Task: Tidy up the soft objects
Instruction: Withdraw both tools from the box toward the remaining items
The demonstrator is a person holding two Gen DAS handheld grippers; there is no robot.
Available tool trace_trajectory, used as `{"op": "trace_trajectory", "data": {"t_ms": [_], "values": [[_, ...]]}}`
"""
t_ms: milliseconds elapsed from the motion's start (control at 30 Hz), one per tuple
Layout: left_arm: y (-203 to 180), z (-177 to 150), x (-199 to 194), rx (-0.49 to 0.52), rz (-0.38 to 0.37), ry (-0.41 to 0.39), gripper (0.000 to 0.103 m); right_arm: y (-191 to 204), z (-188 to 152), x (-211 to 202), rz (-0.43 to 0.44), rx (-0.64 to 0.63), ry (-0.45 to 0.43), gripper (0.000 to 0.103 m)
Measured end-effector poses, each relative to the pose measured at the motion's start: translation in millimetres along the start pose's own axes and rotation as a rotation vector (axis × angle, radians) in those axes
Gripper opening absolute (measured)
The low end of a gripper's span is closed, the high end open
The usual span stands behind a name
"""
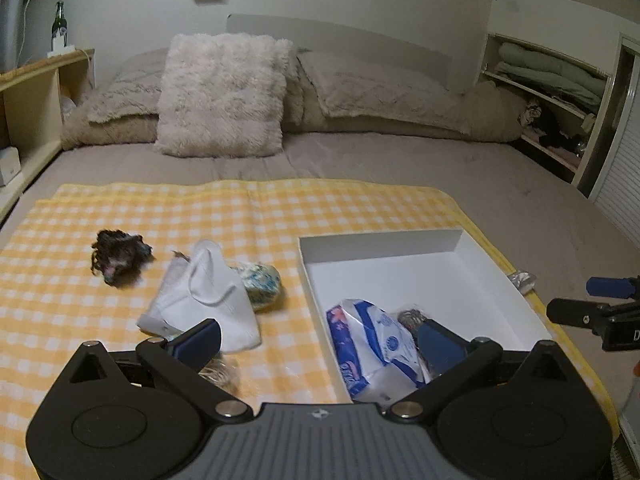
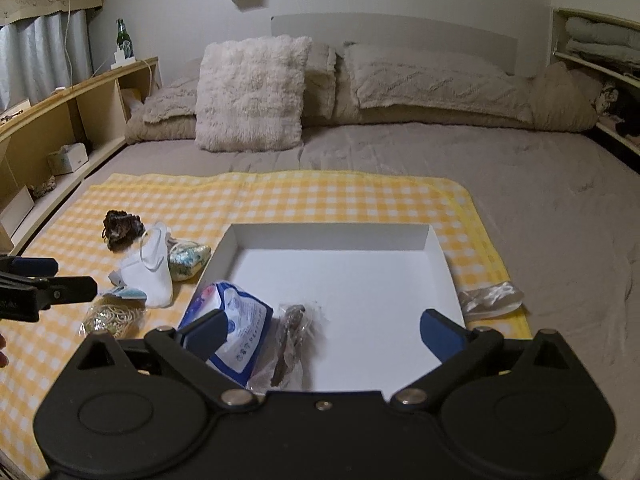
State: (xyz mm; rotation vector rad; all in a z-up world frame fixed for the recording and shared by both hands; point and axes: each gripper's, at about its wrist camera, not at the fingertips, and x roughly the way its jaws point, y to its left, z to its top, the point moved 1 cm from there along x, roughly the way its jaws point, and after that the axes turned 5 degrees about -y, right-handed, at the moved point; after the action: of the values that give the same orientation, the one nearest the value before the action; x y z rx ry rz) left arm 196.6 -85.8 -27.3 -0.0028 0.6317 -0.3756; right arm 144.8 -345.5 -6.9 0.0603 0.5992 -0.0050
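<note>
A white box (image 1: 460, 276) (image 2: 360, 272) sits on a yellow checked cloth (image 1: 240, 216) (image 2: 280, 196) on the bed. In it lie a blue-and-white tissue pack (image 1: 372, 340) (image 2: 240, 320) and a small clear bag with something brown (image 2: 292, 336). Left of the box lie a white mask (image 1: 204, 292) (image 2: 150, 276), a patterned pouch (image 1: 262, 284) (image 2: 188, 260), a dark hair tie bundle (image 1: 118, 258) (image 2: 120, 230) and a bag of rubber bands (image 2: 114, 318). My left gripper (image 1: 316, 344) is open and empty above the box's left edge. My right gripper (image 2: 320, 334) is open and empty over the box.
A crumpled clear plastic wrapper (image 2: 488, 296) (image 1: 522, 280) lies right of the box. A fluffy pillow (image 1: 224, 96) and beige pillows (image 1: 384, 92) stand at the bed's head. Wooden shelves (image 2: 60, 128) line the left side, with a green bottle (image 1: 59, 26).
</note>
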Motion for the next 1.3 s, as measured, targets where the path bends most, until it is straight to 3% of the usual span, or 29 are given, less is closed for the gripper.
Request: {"op": "trace_trajectory", "data": {"t_ms": [367, 833, 1067, 1300], "values": [[44, 6, -19, -0.039, 0.101, -0.056, 0.103, 31, 17, 15, 0.045, -0.005, -0.05, 0.103], [113, 7, -26, -0.118, 0.237, -0.061, 0.103, 113, 35, 45, 0.182, -0.081, -0.101, 0.103], [145, 6, -15, -0.149, 0.308, -0.036, 0.103, 166, 25, 66, 0.273, -0.13, -0.072, 0.103], [171, 4, 1, -0.196, 0.344, -0.015, 0.103, 212, 2, 110, 0.341, -0.075, 0.101, 0.103]]}}
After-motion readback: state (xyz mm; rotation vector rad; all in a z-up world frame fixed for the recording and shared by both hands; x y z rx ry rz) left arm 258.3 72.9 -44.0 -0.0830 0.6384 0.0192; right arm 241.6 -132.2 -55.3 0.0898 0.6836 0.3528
